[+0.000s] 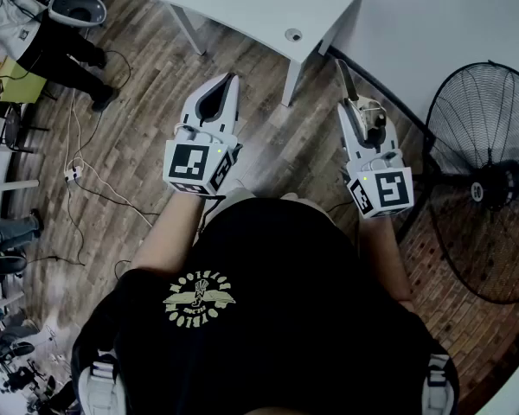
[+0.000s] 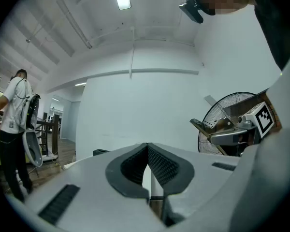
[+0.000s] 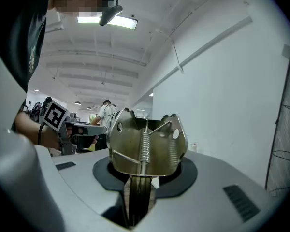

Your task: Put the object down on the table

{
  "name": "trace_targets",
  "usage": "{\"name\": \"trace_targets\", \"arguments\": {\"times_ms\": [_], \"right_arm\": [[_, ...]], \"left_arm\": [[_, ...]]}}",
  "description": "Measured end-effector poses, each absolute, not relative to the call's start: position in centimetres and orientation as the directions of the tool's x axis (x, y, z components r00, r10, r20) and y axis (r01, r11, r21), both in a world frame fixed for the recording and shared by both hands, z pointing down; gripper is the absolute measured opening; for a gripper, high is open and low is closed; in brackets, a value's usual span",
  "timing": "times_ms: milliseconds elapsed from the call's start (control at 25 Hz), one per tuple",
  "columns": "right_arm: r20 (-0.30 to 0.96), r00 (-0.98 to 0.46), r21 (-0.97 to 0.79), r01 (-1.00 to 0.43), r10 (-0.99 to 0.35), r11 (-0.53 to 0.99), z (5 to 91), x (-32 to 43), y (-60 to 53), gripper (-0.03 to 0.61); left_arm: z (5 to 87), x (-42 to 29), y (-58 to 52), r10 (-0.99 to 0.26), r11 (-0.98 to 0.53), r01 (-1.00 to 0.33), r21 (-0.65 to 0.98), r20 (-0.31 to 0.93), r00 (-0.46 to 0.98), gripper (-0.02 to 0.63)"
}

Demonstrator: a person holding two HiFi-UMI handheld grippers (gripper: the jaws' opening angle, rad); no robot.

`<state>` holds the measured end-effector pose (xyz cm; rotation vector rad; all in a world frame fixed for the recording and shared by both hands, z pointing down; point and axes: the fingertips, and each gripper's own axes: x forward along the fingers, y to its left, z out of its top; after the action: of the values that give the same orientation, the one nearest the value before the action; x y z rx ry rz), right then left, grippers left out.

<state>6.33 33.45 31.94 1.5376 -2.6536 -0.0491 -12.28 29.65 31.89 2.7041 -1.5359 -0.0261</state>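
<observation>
A brass-coloured metal spring clip (image 3: 147, 144) stands up between the jaws of my right gripper (image 3: 140, 180), which is shut on its lower stem. In the head view the clip (image 1: 343, 78) juts forward from the right gripper (image 1: 349, 102), held in the air above the wooden floor. My left gripper (image 1: 226, 85) is level with it on the left. Its dark ribbed pads (image 2: 159, 163) meet at the tip, so the left gripper (image 2: 147, 148) is shut with nothing in it. The white table (image 1: 268, 7) stands ahead of both grippers.
A large black floor fan (image 1: 484, 180) stands to the right, near the white wall. Cables (image 1: 78, 175) lie on the wooden floor at the left. A person (image 1: 35, 33) stands at the far left.
</observation>
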Motion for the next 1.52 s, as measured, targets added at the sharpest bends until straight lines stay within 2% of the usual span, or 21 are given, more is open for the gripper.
{"name": "trace_targets", "arguments": {"times_ms": [200,760,1520], "right_arm": [[0.046,-0.498,0.061,-0.864,-0.866,0.500,32.2,8.5,32.1,0.110],[0.018,-0.504,0.017,-0.864,-0.864,0.504,32.4,9.8,31.3,0.109],[0.055,-0.461,-0.011,-0.887,-0.886,0.461,33.9,8.8,21.9,0.109]], "left_arm": [[31.7,-10.0,28.7,-0.857,-0.514,-0.857,0.027,-0.010,0.514,0.006],[32.7,-9.4,29.1,-0.869,-0.494,-0.869,0.023,0.020,0.494,0.006],[34.3,-8.7,18.2,-0.820,-0.568,-0.822,0.040,0.052,0.569,0.006]]}}
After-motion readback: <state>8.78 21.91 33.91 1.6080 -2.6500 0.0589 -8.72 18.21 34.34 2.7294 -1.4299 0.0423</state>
